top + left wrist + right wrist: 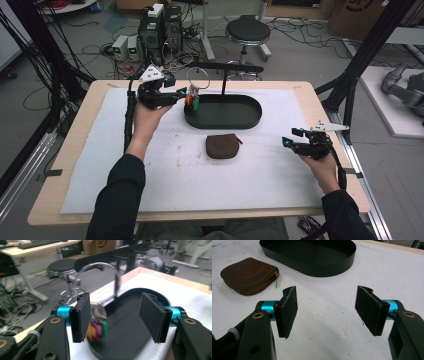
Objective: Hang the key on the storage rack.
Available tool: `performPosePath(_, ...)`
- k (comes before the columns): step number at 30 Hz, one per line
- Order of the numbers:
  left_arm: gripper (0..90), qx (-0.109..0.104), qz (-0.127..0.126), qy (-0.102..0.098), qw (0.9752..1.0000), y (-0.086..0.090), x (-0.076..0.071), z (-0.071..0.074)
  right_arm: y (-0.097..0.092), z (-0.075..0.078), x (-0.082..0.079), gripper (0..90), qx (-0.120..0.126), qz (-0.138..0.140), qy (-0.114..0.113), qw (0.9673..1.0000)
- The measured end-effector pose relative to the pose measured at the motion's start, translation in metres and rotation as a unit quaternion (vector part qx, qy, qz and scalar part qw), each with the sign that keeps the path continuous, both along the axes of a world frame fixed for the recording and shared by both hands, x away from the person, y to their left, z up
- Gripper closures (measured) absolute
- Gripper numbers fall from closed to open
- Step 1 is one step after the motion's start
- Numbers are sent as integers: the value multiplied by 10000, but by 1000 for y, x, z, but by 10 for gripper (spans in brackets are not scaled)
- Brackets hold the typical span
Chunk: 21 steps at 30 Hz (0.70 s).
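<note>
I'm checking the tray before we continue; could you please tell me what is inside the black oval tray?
The black oval tray looks bare inside. Its left end is partly hidden by the key ring and the left gripper.

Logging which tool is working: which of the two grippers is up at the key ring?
The left gripper, at the black tray's left end beside the key ring. The right gripper hangs over bare mat.

Black oval tray (223, 121) at table centre, brown pouch (223, 146) at its 6 o'clock, left gripper (184, 93) at tray's 10 o'clock beside key ring (193, 91), right gripper (286, 138) at 4 o'clock.
</note>
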<state>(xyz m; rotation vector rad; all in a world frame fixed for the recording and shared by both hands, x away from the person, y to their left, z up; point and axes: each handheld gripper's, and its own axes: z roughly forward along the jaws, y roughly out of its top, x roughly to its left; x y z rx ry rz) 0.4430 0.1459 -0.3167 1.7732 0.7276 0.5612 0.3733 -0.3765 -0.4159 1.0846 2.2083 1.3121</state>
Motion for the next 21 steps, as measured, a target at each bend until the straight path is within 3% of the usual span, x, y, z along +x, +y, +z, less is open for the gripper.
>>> performPosePath(9, 318, -142, -134, -78, 9998, 12, -54, -11, 1, 0, 0, 352, -22, 2, -6, 10000)
performPosePath(21, 271, -260, -98, 76, 9996, 32, -101, -55, 3, -1, 1, 350, -47, 4, -3, 10000)
